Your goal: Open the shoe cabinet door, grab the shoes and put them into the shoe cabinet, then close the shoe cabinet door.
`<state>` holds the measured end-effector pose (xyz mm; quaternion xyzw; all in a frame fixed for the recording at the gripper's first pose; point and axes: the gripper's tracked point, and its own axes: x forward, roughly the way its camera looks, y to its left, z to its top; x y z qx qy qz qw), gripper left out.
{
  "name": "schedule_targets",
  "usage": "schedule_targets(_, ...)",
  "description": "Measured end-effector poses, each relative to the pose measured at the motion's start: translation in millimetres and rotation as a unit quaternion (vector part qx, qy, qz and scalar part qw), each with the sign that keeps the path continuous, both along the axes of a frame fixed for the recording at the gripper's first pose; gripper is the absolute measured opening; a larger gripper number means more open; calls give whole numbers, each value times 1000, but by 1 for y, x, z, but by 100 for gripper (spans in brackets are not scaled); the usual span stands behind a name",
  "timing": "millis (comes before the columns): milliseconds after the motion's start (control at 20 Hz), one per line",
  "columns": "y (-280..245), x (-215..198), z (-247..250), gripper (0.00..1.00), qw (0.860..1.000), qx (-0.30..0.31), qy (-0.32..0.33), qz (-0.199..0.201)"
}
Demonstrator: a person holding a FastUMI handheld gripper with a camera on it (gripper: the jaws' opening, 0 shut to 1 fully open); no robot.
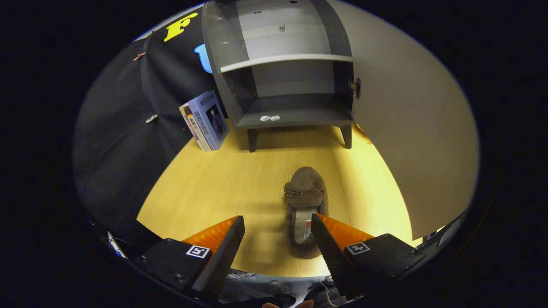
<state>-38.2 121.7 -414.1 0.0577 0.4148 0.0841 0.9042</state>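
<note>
One fuzzy brown slipper lies on the yellow wooden floor, heel by my right finger | my tongs gape wide, holding nothing | looks soft, light, squashy: I'd pinch the heel rim | beyond, grey shoe cabinet, door swung open.

The gripper points forward toward twelve o'clock, angled downward. Its two fingers are spread wide apart, with a clear gap between the tips. The left finger reaches up from seven o'clock, and the right finger from five o'clock. Neither finger presses on anything. Each finger mount carries a small square marker. At six o'clock, behind the fingers, a sliver of fingertips peeks in.
</note>
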Motion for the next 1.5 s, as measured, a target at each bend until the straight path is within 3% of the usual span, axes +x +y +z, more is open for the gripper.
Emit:
schedule_targets(350, 7, 35, -83, 97, 999, -11, 27, -36)
schedule_targets(500, 6, 58, -103, 82, 998, -27, 11, -48)
schedule_targets(550, 2, 64, -105, 82, 998, -38, 6, -52)
schedule_targets(650, -5, 74, -112, 70, 996, -62, -7, -64)
schedule_targets(800, -10, 78, -114, 26, 995, -68, -17, -77)
schedule_targets(850, -8, 79, -114, 26, 995, -63, -16, -69)
schedule_targets(900, -7, 76, -113, 9, 996, -68, -18, -63)
schedule_targets(1200, -10, 74, -94, 5, 997, -61, -15, -48)
schedule_targets(1500, -20, 71, -14, 5, 997, -43, -42, -42)
